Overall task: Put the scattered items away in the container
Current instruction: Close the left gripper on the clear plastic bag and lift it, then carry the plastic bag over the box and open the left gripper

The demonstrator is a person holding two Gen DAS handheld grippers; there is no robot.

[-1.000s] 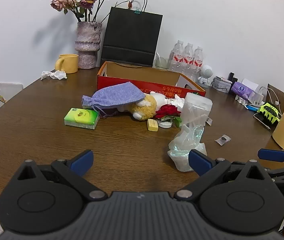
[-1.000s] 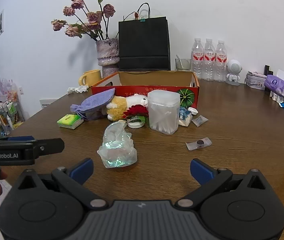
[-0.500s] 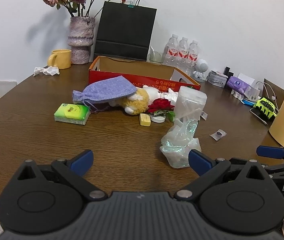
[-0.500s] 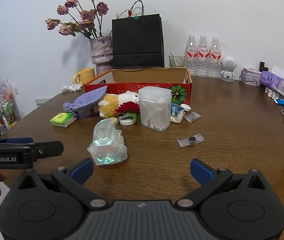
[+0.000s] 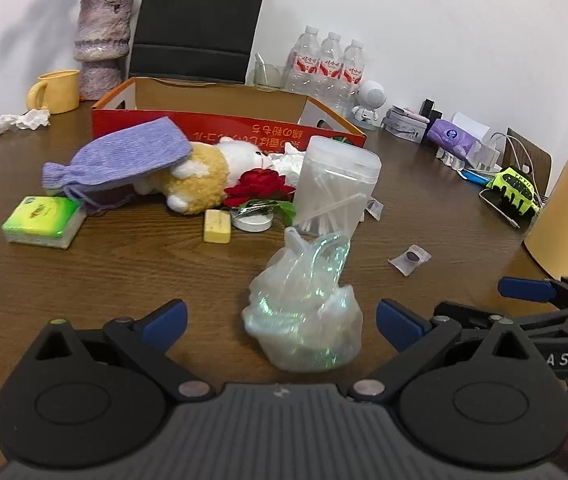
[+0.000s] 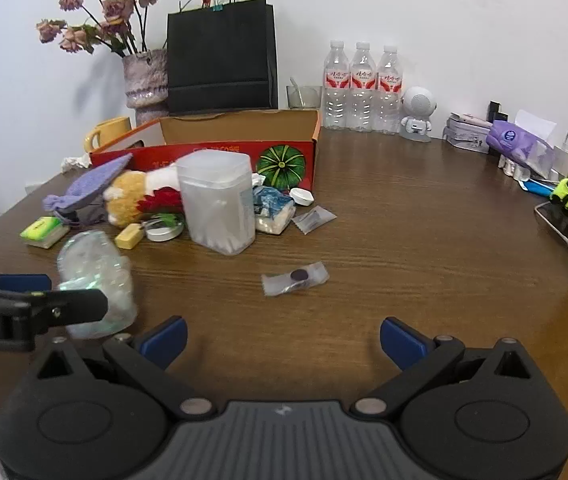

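Now our left gripper [image 5: 280, 318] has moved closer, jaws wide, around the shiny bag [image 5: 304, 312] low in the frame. Our right gripper [image 6: 282, 338] hangs open, holding nothing. We think the bag gets grabbed for the box [image 6: 220, 148].

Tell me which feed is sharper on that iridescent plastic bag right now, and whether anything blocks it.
Left wrist view: the iridescent plastic bag is sharp and unobstructed between the open left claw. Right wrist view: the bag is smeared by motion blur and partly hidden behind the left claw's dark arm; the table edges bow from fisheye distortion.
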